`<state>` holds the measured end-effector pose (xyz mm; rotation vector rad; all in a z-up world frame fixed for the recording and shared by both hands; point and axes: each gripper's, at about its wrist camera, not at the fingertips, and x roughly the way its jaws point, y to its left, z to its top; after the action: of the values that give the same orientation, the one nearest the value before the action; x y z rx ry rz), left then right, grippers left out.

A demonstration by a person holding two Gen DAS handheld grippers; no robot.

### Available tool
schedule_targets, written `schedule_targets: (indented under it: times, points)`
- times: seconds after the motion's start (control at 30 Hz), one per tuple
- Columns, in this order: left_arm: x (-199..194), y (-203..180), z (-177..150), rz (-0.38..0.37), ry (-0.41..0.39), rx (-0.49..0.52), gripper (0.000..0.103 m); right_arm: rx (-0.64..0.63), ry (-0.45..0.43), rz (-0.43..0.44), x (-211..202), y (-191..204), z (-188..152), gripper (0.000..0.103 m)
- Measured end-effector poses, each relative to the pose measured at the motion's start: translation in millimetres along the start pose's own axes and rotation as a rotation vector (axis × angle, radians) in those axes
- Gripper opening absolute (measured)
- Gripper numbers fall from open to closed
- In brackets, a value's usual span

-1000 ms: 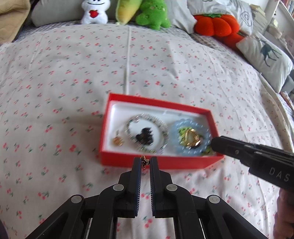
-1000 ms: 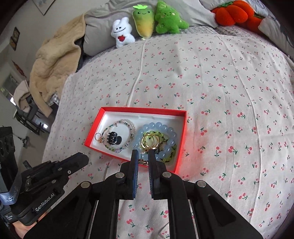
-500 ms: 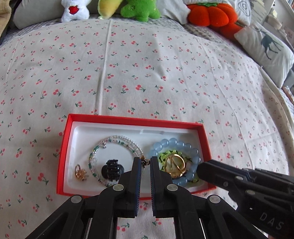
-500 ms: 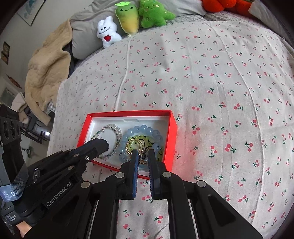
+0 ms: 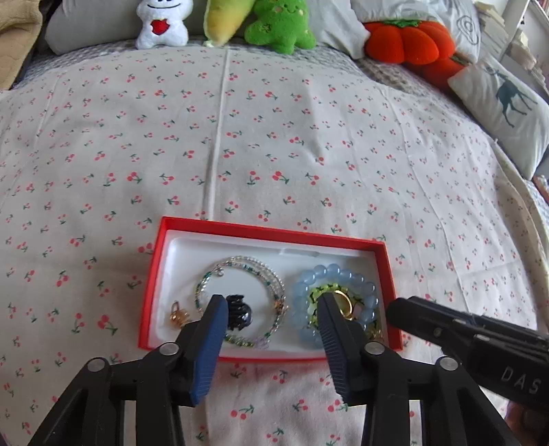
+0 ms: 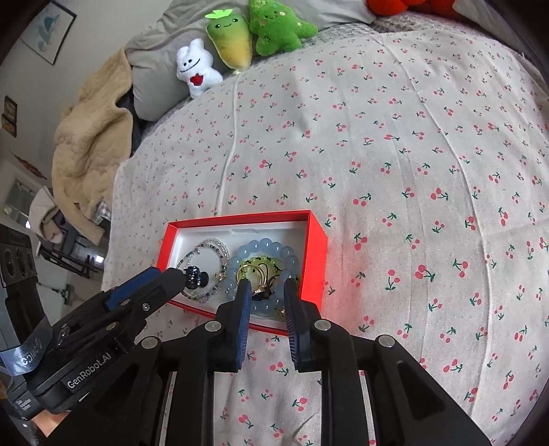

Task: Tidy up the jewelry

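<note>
Two handheld black grippers poised over a red jewelry box on a cherry-print bedspread.

Widest of all, the cream bedspread dotted with small red cherries (image 5: 308, 144), with a row of plush toys (image 5: 274, 24) at the far edge. Near the middle, the shallow red rectangular cardboard box with white lining (image 5: 271, 234), holding all the jewelry. Above its near edge, the left gripper (image 5: 272, 302) spread wide and holding nothing; at the box's right end, the right gripper (image 6: 264, 284) parted, also holding nothing. Inside, on the right, a pale blue chunky bead bracelet (image 5: 338, 272) ringing a gold ring (image 5: 345, 302); left of it, a coiled clear-and-green seed-bead bracelet (image 5: 247, 264) around a small black hair claw clip (image 5: 240, 310); far left, a tiny gold charm (image 5: 179, 315).
</note>
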<state>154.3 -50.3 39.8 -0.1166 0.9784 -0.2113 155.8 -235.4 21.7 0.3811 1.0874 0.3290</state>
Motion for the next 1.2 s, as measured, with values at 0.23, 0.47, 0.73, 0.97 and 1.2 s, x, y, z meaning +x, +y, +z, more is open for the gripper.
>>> schedule_targets:
  times: [0.23,0.47,0.73,0.97,1.2]
  points:
    - [-25.7,6.2,-22.3,0.047,-0.017,0.020,0.078,-0.027,0.000,-0.038,-12.5,1.3,-12.1,0.034]
    - [-43.5,21.0,-63.3,0.128,-0.023,-0.015,0.095,-0.089,-0.023,-0.179,-36.0,5.8,-46.5,0.064]
    - [-50.7,23.5,-106.2,0.200,0.034,-0.036,0.102,-0.178,-0.049,-0.372,-42.8,15.9,-93.5,0.103]
    - [-56.7,24.6,-129.4,0.255,0.026,-0.019,0.102,-0.222,-0.050,-0.432,-40.3,30.6,-121.7,0.103]
    - [-58.6,32.8,-130.0,0.266,0.026,-0.035,0.102,-0.186,-0.040,-0.434,-34.0,25.7,-125.4,0.103]
